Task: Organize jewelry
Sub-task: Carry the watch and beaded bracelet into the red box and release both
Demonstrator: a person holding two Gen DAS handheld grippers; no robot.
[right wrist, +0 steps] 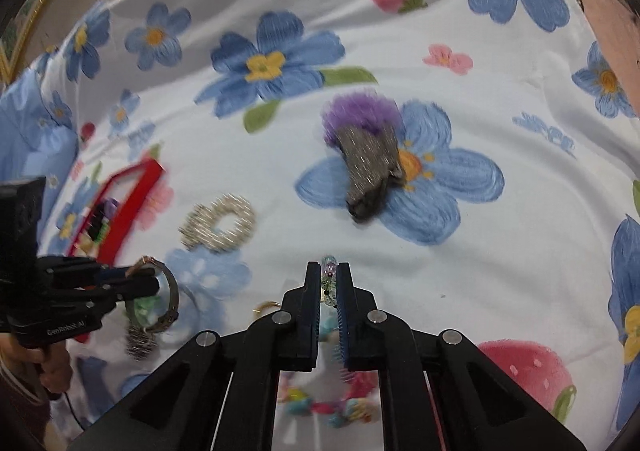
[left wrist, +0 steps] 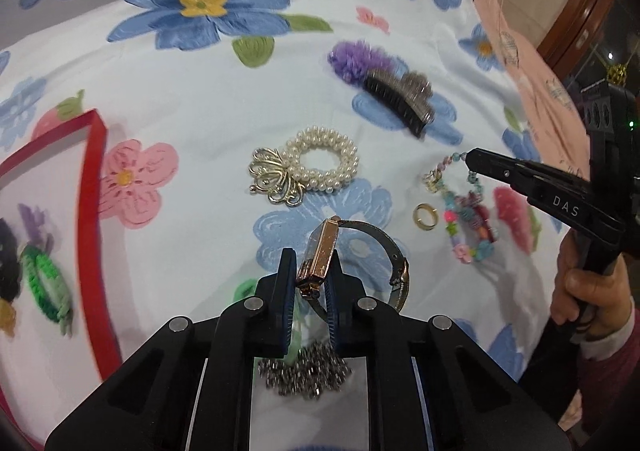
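On floral bedsheet (left wrist: 192,99): one pearl scrunchie (left wrist: 320,165), one hair claw (left wrist: 396,99), one ring (left wrist: 425,215). Left tool (left wrist: 314,271) clamped on one watch (left wrist: 320,255); right tool (right wrist: 329,283) clamped on one beaded bracelet (left wrist: 468,219).

Your red-rimmed white tray (left wrist: 94,187) ran off the left edge, its green braided ring (left wrist: 46,287) smeared by blur. Beside that tray, your left gripper (left wrist: 310,271) hid part of the silver bead chain (left wrist: 308,373).

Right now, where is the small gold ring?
In the left wrist view the gold ring lies on the floral cloth, right of centre, between the watch and the colourful bead bracelet.
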